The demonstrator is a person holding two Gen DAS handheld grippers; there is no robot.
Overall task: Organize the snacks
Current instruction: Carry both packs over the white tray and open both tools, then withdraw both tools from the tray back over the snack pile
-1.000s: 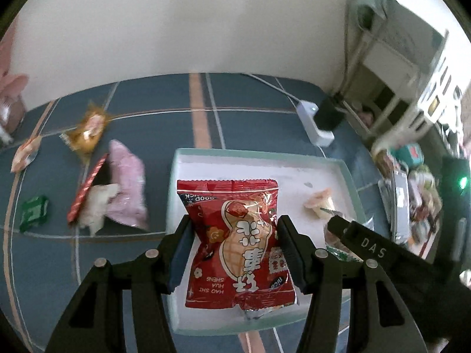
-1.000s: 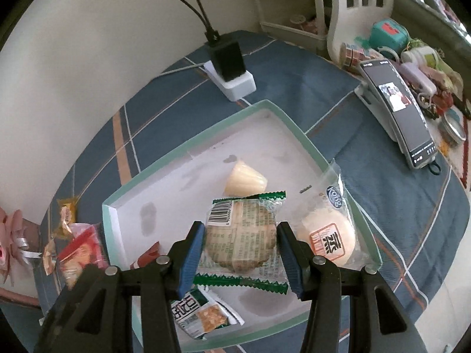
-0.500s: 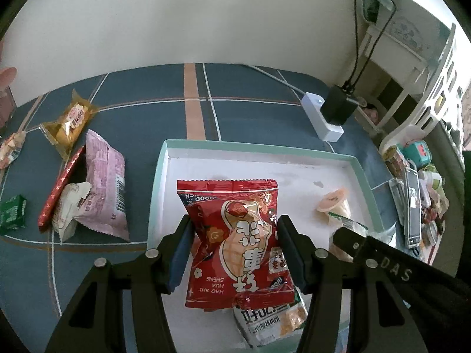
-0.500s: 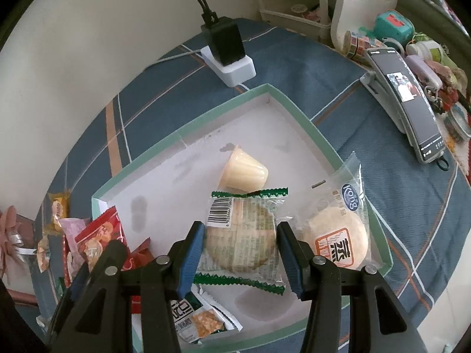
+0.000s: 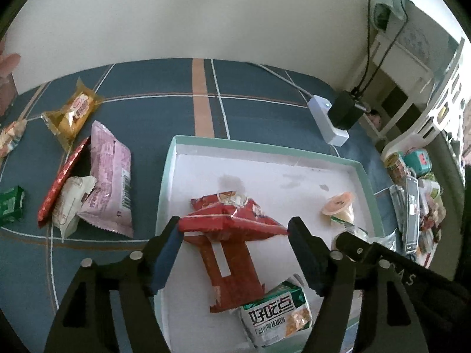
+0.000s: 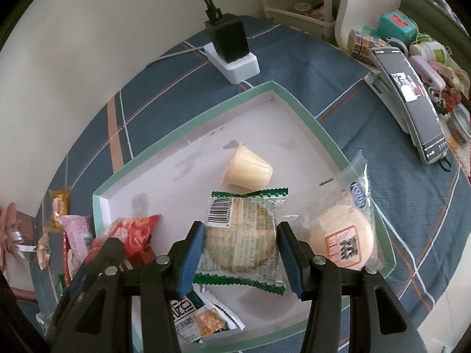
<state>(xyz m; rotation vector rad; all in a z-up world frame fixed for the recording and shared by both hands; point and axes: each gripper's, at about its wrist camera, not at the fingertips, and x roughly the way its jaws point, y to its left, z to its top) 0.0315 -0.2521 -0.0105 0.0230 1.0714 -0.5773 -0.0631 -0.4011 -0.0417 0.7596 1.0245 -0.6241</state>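
The left gripper [image 5: 235,232] hangs over the near part of the tray [image 5: 167,176], its fingers [image 5: 166,253] spread wide. The red bag [image 5: 232,223] lies between them, tipped over onto the tray floor; the left finger sits right at the bag's edge, and whether it touches cannot be told, while the right finger stands a little clear. No grip shows on the bag. Just near of the red bag lies a green-and-white packet [image 5: 276,317], and a jelly cup [image 5: 338,209] sits at the far right of the tray.

The right gripper [image 6: 240,253] has its fingers [image 6: 192,253] closed against both sides of a round cake [image 6: 241,235] in a green-edged wrapper, held above the tray [image 6: 300,117]. To its right a rice cracker [image 6: 341,235] in clear wrap lies against the tray's right wall. The jelly cup [image 6: 247,170] lies on its side just beyond the cake.

Left of the tray, on the blue checked desk [image 5: 147,94], are a pink bag [image 5: 109,176], a yellow packet [image 5: 73,114], a red stick [image 5: 63,179], a white packet [image 5: 70,203] and a green packet [image 5: 11,206]. A white power strip [image 5: 328,119] with a black plug lies far right.
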